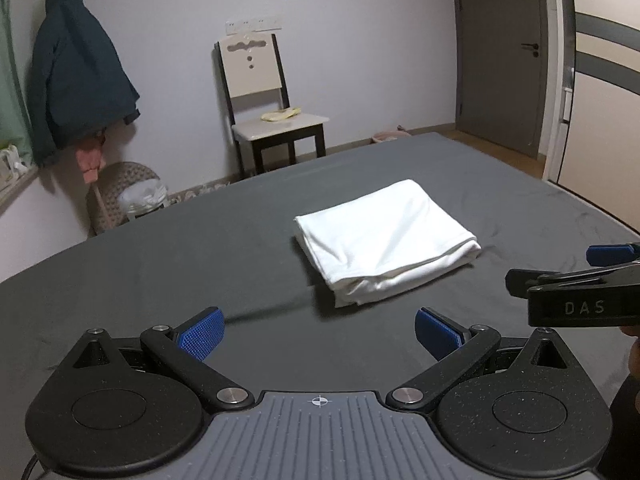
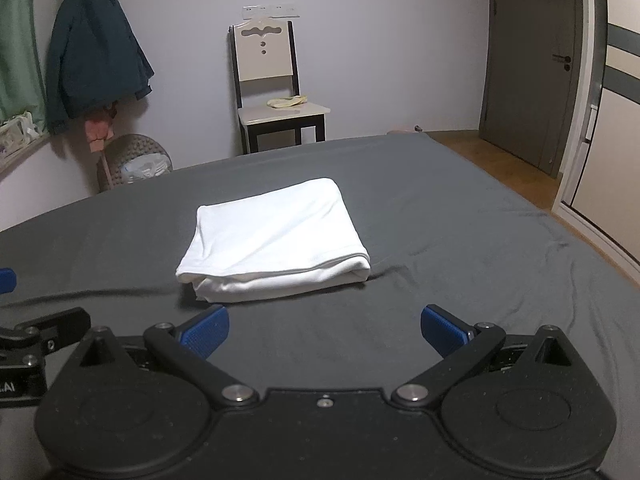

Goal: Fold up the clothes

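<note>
I am in a home bedroom. A wide bed [image 2: 440, 216] under a dark grey sheet fills the space before me. Against the pale wall stands a wooden chair [image 2: 276, 88] with a cream seat, and a dark jacket [image 2: 92, 52] hangs near a green curtain [image 2: 18, 60]. A grey door [image 2: 532, 60] and a wardrobe [image 2: 616, 112] stand over wood flooring on my right.

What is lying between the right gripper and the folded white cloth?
Nothing: only bare grey bedsheet separates the open right gripper from the white cloth, as the right wrist view shows.
</note>
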The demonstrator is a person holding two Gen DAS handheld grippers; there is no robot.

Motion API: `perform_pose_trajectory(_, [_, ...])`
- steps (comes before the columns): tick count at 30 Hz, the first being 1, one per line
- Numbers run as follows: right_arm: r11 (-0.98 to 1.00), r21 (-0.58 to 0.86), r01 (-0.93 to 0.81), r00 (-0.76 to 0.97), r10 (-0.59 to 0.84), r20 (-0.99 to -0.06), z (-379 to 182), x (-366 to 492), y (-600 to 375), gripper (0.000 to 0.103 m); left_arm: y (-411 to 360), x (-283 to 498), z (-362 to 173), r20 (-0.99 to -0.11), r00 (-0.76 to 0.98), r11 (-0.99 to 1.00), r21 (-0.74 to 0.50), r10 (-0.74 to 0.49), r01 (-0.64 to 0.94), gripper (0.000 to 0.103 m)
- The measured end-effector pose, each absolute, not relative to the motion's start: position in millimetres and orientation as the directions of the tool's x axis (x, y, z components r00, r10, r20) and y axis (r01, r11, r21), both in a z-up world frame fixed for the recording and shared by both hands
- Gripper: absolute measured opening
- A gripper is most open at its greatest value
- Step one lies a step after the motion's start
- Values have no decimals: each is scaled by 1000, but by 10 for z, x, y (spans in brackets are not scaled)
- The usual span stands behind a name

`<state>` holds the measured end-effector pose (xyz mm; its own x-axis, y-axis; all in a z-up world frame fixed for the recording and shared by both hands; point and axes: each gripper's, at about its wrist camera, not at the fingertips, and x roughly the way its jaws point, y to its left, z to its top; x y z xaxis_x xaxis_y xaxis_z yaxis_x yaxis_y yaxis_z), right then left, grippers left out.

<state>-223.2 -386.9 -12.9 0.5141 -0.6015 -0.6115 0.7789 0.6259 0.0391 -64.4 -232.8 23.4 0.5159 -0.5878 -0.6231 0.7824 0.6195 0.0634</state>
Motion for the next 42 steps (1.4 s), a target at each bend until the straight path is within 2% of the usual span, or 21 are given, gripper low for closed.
perform_pose_trajectory(7, [633,22,773,514,-607,-606,-135,-2216,-3846,103,-2299,-727,253,-613,500,590,69,-611,805,102])
perform_pose_trajectory(11, [645,4,764,512,-601,-614,-146,-2185,-3842,103,-2277,-690,183,-645,498,600,75,-580,796,102])
perform_pose_trajectory(23, [666,-60,744,483,-598,-640,-204,-2106,-3770,103,-2222,-642,147,-662,492,612,63,-566,789,102])
perform_pose_trajectory(42, [652,3,758,488,-565,-665,-209,-2177,-3891,103,-2219,-540,84,-678,488,639,35,-550,768,102])
